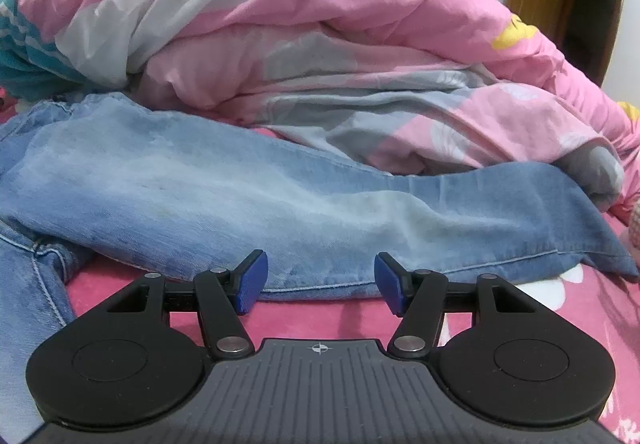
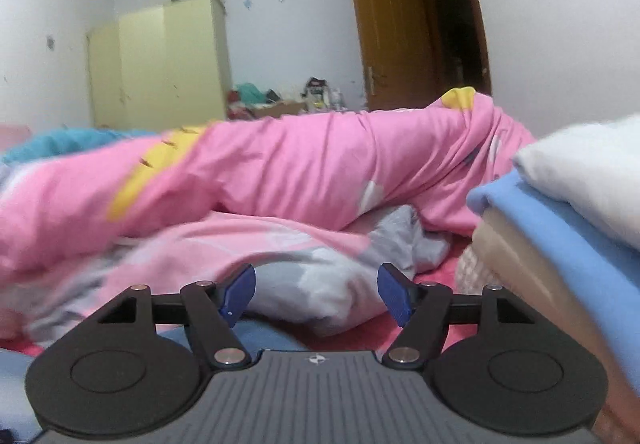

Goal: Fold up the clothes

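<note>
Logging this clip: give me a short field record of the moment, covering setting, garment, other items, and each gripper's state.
setting: bed with a pink sheet, bedroom with a wooden door and a yellow wardrobe
garment: jeans, spread unfolded across the sheet
behind garment: rumpled pink quilt
folded stack: white, blue and beige cloth at right in the right wrist view
left gripper: open, empty, fingers at the hem of a jeans leg
right gripper: open, empty, facing the quilt
fold: not yet begun
</note>
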Demonstrator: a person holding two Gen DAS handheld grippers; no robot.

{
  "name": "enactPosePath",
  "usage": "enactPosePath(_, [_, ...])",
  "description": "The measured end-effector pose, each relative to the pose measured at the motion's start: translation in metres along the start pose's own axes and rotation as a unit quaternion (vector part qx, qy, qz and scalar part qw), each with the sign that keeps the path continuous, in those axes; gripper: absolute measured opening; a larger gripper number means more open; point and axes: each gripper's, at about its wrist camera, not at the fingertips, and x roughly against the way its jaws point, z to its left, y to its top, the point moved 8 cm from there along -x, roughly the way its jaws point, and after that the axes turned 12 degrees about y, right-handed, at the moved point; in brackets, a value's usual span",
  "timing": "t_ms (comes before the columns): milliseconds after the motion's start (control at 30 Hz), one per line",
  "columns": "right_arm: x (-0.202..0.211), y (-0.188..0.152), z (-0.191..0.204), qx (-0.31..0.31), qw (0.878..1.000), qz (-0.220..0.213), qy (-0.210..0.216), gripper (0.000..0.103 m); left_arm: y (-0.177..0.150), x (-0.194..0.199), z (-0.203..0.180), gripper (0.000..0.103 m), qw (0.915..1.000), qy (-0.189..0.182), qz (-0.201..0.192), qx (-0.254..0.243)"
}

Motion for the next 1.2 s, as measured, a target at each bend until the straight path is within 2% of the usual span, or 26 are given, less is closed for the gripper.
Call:
enactPosePath(67, [0.011,-0.017,0.005,-0.036,0.998,0.029,0.039,0.073,0.002,0.004,-0.002,0.059,0.9999,-0.001,-0.011,-0.006])
enactPosePath(133, [0.009,-0.043,0.004,-0.087,0.990,0.082,0.070,0.074,0.002,0.007,-0.005,0.059,0.9997,-0.002,-0.016,-0.017])
enactPosePath(200, [-0.001,-0.069,-0.011,-0.154,0.978,0.123,0.071,0.073,0.000,0.010,-0.008,0.059,0.9994,-0.002,-0.019,-0.030])
enactPosePath(267, [-0.013,-0.089,-0.032,-0.229,0.961,0.146,0.062,0.073,-0.002,0.010,-0.010,0.059,0.9989,0.002,-0.019,-0.043])
enactPosePath(367, [-0.036,-0.116,-0.066,-0.348,0.922,0.162,0.052,0.068,-0.005,0.009,-0.010,0.059,0.9982,0.010,-0.015,-0.057])
enactPosePath(400, [-0.045,-0.122,-0.076,-0.374,0.912,0.160,0.046,0.065,-0.005,0.008,-0.010,0.059,0.9981,0.014,-0.014,-0.058])
enactPosePath(500, [-0.065,-0.127,-0.098,-0.405,0.906,0.120,0.029,0.060,-0.002,0.007,-0.006,0.059,0.9978,0.031,-0.019,-0.055])
enactPosePath(567, [-0.072,-0.124,-0.103,-0.397,0.913,0.094,0.022,0.060,0.004,0.008,-0.002,0.058,0.9972,0.040,-0.035,-0.052])
enactPosePath(633, [-0.082,-0.122,-0.106,-0.389,0.918,0.077,0.019,0.055,0.006,0.008,-0.002,0.057,0.9968,0.038,-0.040,-0.058])
enactPosePath(667, [-0.085,-0.122,-0.107,-0.389,0.918,0.072,0.017,0.047,0.007,0.008,-0.003,0.057,0.9966,0.037,-0.042,-0.061])
enactPosePath(700, [-0.088,-0.122,-0.108,-0.388,0.919,0.067,0.015,0.032,0.006,0.007,-0.006,0.057,0.9964,0.031,-0.038,-0.069])
enactPosePath(800, [-0.081,-0.117,-0.105,-0.378,0.924,0.063,0.015,0.007,0.001,0.004,-0.017,0.057,0.9955,0.015,-0.024,-0.090])
enactPosePath(933, [-0.046,-0.077,-0.080,-0.298,0.954,0.017,0.033,0.004,-0.006,0.007,-0.025,0.057,0.9939,-0.001,-0.014,-0.109])
enactPosePath(1000, [-0.021,-0.053,-0.068,-0.261,0.964,-0.010,0.043,0.004,-0.009,0.008,-0.029,0.058,0.9928,-0.009,-0.008,-0.119])
enactPosePath(1100, [0.009,-0.029,-0.055,-0.223,0.973,-0.030,0.050,0.004,-0.009,0.011,-0.029,0.058,0.9926,-0.016,-0.010,-0.120])
enactPosePath(1200, [0.020,-0.029,-0.060,-0.205,0.978,-0.022,0.023,0.004,-0.008,0.011,-0.028,0.058,0.9930,-0.020,-0.006,-0.116])
